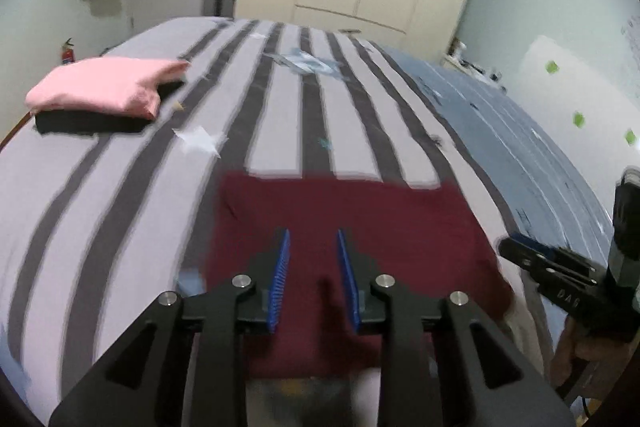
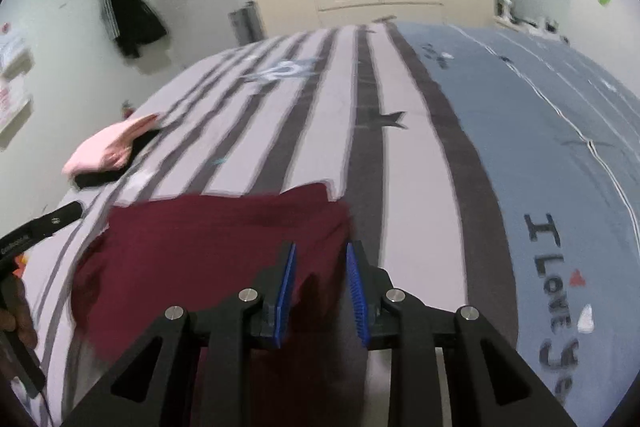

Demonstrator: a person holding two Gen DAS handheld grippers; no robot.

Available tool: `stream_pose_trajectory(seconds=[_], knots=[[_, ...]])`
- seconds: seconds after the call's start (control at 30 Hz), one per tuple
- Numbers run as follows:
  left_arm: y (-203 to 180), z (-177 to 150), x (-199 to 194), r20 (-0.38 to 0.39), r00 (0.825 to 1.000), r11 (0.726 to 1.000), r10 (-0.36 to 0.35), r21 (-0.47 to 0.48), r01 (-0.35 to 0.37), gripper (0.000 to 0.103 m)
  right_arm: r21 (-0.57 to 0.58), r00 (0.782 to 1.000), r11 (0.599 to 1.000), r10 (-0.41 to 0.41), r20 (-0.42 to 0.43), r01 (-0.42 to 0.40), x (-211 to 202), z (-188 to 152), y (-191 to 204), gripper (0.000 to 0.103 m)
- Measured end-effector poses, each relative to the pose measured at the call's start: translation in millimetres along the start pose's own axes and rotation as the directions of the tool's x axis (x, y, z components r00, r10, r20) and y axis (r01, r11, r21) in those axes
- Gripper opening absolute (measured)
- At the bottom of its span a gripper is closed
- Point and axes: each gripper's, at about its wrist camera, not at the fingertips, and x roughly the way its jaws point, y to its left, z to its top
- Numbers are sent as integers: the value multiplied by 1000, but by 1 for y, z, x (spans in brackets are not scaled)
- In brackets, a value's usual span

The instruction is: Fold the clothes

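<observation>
My left claw [image 1: 312, 243] and right claw [image 2: 321, 255] both hang released, grasping nothing. The maroon garment [image 1: 360, 227] lies flat on the bed [image 1: 120, 187], long axis nine-to-three; I judge the left claw nearer its middle.

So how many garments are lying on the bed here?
3: a maroon garment spread at the near edge, and a folded pink one stacked on a black one far left. Others may lie out of view.

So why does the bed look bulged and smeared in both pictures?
Left wrist view: fisheye lens bows the striped bed cover; motion blur smears the maroon garment. Right wrist view: same bulge, blurred stripes, and the lettering on the blue cover curves.
</observation>
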Motion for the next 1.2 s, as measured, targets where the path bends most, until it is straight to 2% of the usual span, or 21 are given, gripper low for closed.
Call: stream_pose_trajectory(seconds=[0.13,0.17,0.3,0.4,0.47,0.53,0.6,0.7,0.77,0.8,0.83,0.87,1.0,1.13,1.2], knots=[[-32,-34,0,-48,998,999,-49,-3,49,22,-79,995,992,95,-36,-98,-20,-33,48,24],[-36,-39,3,-48,996,997,-79,-8,78,22,-87,993,990,108,-46,-111,-20,-38,53,24],[-44,-48,9,-7,997,997,-73,32,73,21,-101,992,987,125,-26,-127,-11,-47,67,24],[-39,-50,21,1,998,997,-60,50,60,21,-79,992,989,123,-15,-124,3,-48,65,24],[-39,-65,31,-23,998,996,-53,67,54,21,-62,992,990,126,-15,-127,13,-52,62,24],[-43,-65,27,-22,999,996,-46,76,47,21,-93,994,989,108,-32,-111,26,-63,61,21],[-44,-62,22,-23,999,995,-46,85,48,21,-104,994,989,107,-20,-108,25,-67,63,21],[-31,-51,8,18,1000,998,-25,55,24,21,-108,997,991,79,-2,-79,14,-60,61,20],[-17,-55,11,4,1000,999,-2,50,1,19,-74,998,996,59,5,-58,11,-58,51,20],[-11,-58,14,-7,1000,998,2,55,-1,15,-65,999,997,49,4,-49,11,-59,46,17],[-5,-62,17,-17,1000,998,5,60,-4,15,-61,999,997,40,3,-40,12,-62,41,9],[-3,-64,21,-22,1000,998,-2,59,4,14,-54,999,998,44,-6,-44,15,-65,37,7],[-3,-59,23,-46,999,998,-4,66,7,14,-51,997,996,69,-20,-70,22,-69,30,7],[13,-44,-1,21,999,999,40,11,-40,14,-27,999,999,41,-19,-42,12,-60,29,6],[26,-52,6,-1,999,998,54,11,-54,8,-10,999,1000,28,-15,-28,11,-60,22,6]])
